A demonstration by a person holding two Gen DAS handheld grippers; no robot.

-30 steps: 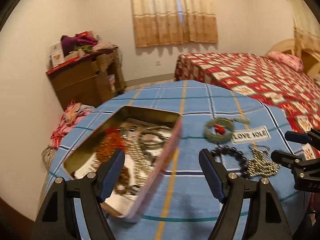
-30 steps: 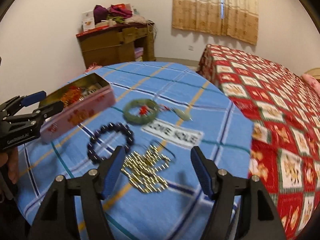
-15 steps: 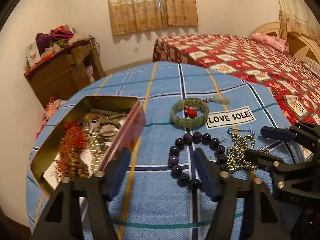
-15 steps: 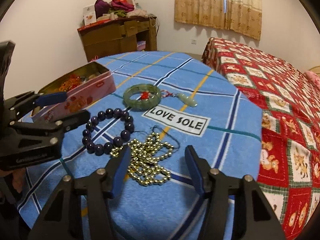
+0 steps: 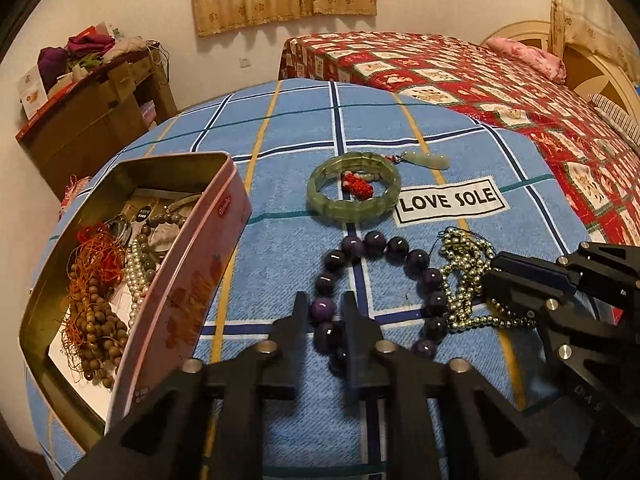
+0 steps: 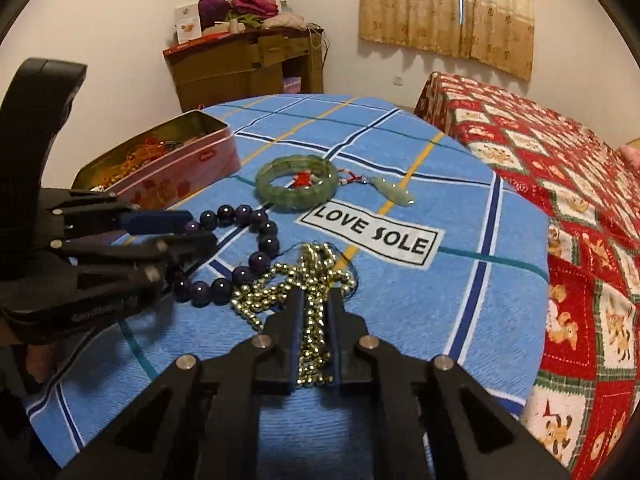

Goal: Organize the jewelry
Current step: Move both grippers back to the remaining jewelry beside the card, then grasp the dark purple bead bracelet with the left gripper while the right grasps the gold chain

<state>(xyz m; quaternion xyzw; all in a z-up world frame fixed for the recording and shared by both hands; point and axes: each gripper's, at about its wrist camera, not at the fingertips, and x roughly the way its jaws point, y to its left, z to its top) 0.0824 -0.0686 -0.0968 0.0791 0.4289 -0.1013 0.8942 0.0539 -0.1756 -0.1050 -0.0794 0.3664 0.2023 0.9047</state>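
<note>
a round table under a blue checked cloth [image 5: 420, 132], which carries a white patch printed "love sole" [image 5: 448, 200] in black capitals. at the table's left edge stands an open pink tin [image 5: 188, 280] with a small red oval logo on its side, too small to read, and fruit pictures below it; it holds brown beads, orange thread and pearls. a green bracelet [image 5: 354, 188] with a red knot and a pale green pendant lies just beside the patch. nearer the cameras, the left gripper [image 5: 325, 308] has just been closing and its jaws now press on the near beads of a purple bead bracelet [image 5: 380, 280], which lies on the cloth. just to its right, the right gripper [image 6: 314, 312] has just been closing on a heap of gold bead chain [image 6: 296, 284], strands of which run between its narrow jaws. white lettering on the left gripper's body, seen from the right wrist, is blurred and unreadable. a red patterned bedspread [image 6: 560, 168] lies beyond the table.
</note>
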